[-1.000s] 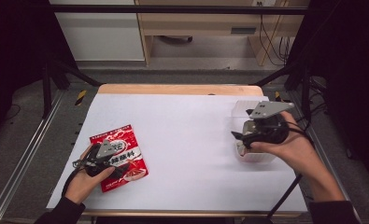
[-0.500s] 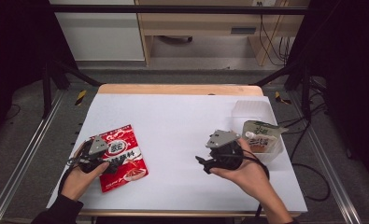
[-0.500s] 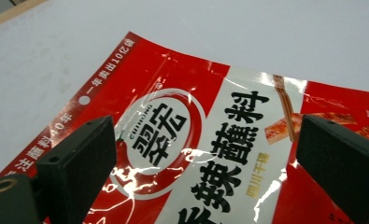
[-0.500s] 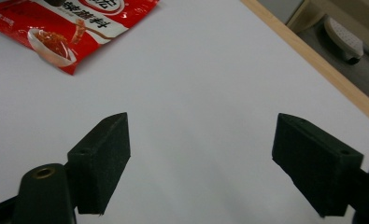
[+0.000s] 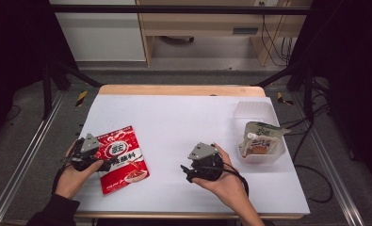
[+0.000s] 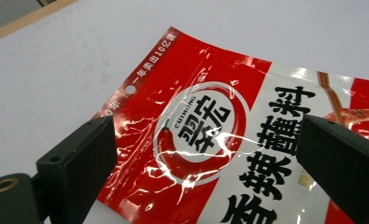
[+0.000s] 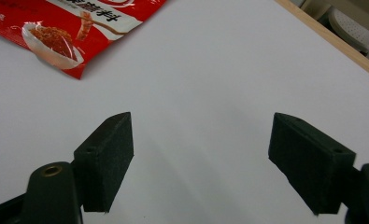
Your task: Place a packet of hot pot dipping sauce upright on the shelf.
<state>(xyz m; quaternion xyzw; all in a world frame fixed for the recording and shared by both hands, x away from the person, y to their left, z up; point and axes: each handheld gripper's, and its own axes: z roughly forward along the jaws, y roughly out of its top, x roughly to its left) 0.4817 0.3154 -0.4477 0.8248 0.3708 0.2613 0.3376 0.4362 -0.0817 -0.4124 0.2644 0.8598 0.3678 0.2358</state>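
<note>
Two grippers in play, one target: red sauce packet (image 5: 122,159) lying flat on the white worktop (image 5: 183,117), near-left area. Second pouch (image 5: 259,139) sits in the clear tub (image 5: 259,117) at far right, leaning on its wall.

Left gripper (image 5: 101,162) is the nearer one: in the high view it sits at the packet's left edge, jaws pointing right across it. In the left gripper view (image 6: 205,154) jaws are spread wide, straddling the packet (image 6: 219,154); logo lies between them. Can't tell if the jaw tips touch the film or hover just above.

Right gripper (image 5: 189,170) is mid-worktop, well apart from the packet, jaws spread and empty in the right gripper view (image 7: 201,158); packet's near-right corner (image 7: 70,32) shows far off to its left.

Packet's long axis runs far-left to near-right, slightly skewed to the worktop edge. Left jaws span the short axis near the top end.

Judgement: left takes the pick; packet lies flat, so it needs an edge or a pinched-up fold, else jaws will slide over the glossy film.
</note>
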